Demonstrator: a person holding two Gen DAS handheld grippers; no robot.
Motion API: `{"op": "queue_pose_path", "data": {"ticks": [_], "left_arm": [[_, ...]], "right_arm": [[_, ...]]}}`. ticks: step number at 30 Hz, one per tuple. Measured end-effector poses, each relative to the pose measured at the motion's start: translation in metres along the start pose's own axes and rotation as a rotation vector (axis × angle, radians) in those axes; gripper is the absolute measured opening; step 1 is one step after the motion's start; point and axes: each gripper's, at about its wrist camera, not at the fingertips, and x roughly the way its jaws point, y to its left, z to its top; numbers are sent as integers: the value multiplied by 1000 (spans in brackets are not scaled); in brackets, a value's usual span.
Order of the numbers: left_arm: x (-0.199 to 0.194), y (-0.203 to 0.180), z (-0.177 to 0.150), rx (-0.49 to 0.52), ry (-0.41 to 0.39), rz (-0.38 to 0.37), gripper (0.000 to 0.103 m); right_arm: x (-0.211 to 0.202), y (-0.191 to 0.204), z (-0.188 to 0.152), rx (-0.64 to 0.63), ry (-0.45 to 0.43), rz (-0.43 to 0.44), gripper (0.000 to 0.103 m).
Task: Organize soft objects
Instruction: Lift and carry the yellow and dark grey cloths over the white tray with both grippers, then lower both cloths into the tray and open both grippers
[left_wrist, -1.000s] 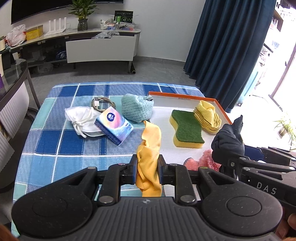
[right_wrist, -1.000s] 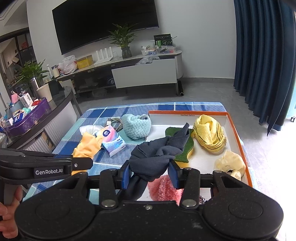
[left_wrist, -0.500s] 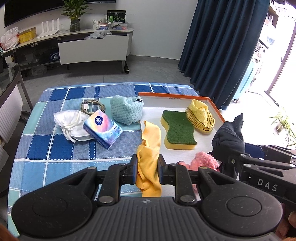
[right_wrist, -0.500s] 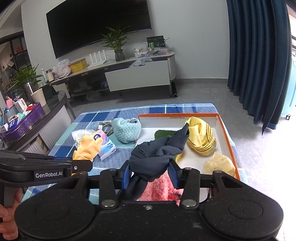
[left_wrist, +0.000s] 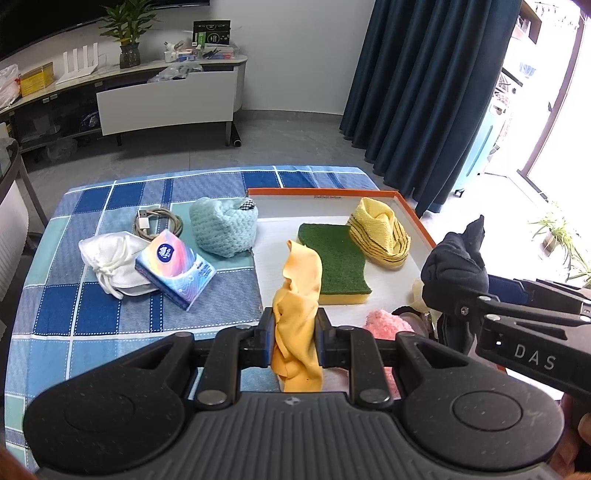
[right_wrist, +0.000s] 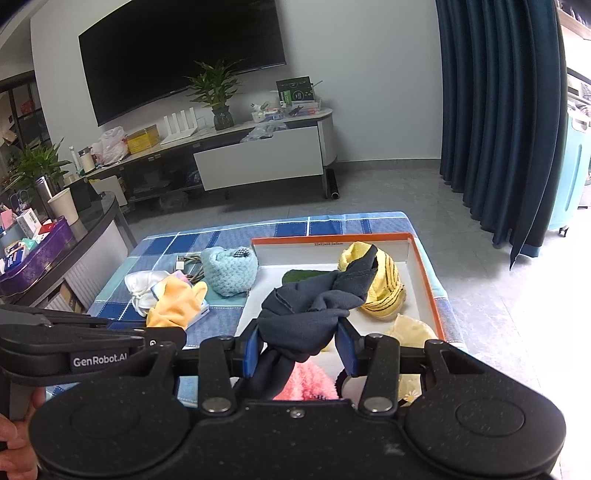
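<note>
Pinching an orange cloth (left_wrist: 297, 295) between its pads, the left gripper (left_wrist: 294, 341) hangs above the tray's (left_wrist: 413, 218) near left edge; the right gripper (right_wrist: 301, 345) clamps a dark sock (right_wrist: 314, 302) above the tray's near edge.

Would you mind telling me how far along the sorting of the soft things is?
Done: sponge, striped yellow cloth and pink fluffy item lie in the orange-rimmed tray. In hand: left tool grips an orange cloth; right tool grips a dark cloth. Left on the tablecloth: teal knit pouch, white bag.
</note>
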Motion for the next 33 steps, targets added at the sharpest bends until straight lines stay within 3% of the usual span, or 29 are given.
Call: {"op": "queue_pose_path", "data": {"ticks": [33], "left_arm": [[39,-38,24,50,26,-61,23]], "right_arm": [[23,-43,17,28,9,-55,53]]}}
